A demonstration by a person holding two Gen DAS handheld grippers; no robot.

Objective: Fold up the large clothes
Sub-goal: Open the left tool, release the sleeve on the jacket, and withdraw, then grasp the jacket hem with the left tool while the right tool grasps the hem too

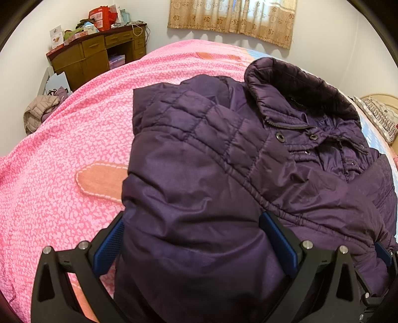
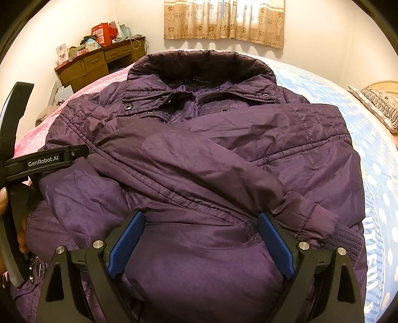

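A large purple quilted jacket [image 1: 223, 154] lies front-up on the bed, hood [image 2: 199, 62] toward the far wall. One sleeve [image 2: 199, 161] is folded across the chest, its knit cuff [image 2: 345, 238] at the right. My left gripper [image 1: 194, 236] is open at the jacket's left side, and a thick bulge of fabric fills the gap between its blue pads [image 1: 109, 243]. My right gripper [image 2: 200, 228] hangs open just over the lower front, pads [image 2: 126, 246] wide apart. In the right wrist view the left gripper's body [image 2: 44, 161] shows at the left edge, held by a hand [image 2: 3, 201].
The bed has a pink patterned cover [image 1: 62, 149] on the left and blue dotted bedding [image 2: 373, 161] on the right. A cluttered wooden desk [image 1: 99, 52] stands far left, a beige garment [image 1: 39, 111] beside it. A curtain [image 2: 223, 20] hangs behind, a pillow [image 2: 380, 104] far right.
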